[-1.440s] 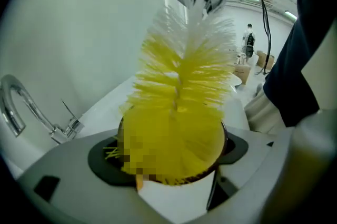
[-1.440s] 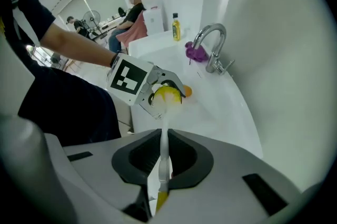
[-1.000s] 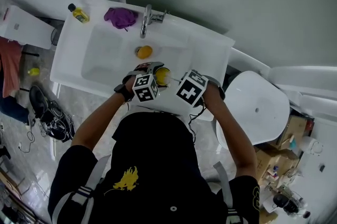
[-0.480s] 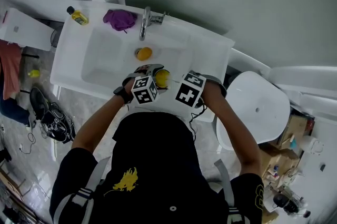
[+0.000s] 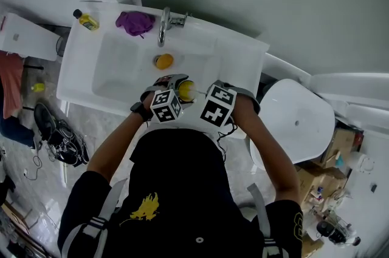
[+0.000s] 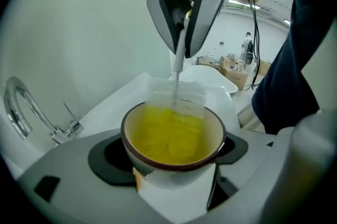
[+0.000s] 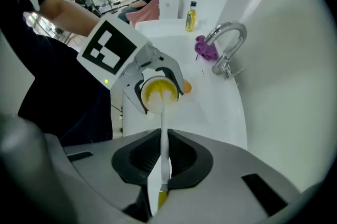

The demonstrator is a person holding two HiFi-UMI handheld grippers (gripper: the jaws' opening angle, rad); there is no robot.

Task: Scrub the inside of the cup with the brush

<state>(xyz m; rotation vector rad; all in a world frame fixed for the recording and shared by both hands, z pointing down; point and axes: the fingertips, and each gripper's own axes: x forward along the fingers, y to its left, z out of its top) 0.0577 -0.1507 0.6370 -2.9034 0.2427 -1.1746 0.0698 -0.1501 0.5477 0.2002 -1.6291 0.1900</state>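
Over a white sink (image 5: 112, 71), the yellow-lined cup (image 6: 171, 136) sat clamped between the widely spread jaws of the left gripper (image 6: 169, 165), mouth tilted upward. Bristles of the brush (image 6: 177, 95) entered at its far rim; the right gripper (image 7: 162, 165), jaws nearly together, pinched the thin handle.

The cup (image 6: 174, 138), white outside with a dark brown rim and a yellow inside, is clamped by its sides in the left gripper (image 6: 169, 152) above the front edge of the sink (image 5: 112, 71), its mouth tipped toward the brush (image 6: 177, 97). The brush has a thin white stem and white bristles. Its bristle head sits in the cup's mouth, and its stem is pinched in the right gripper (image 7: 162, 161).
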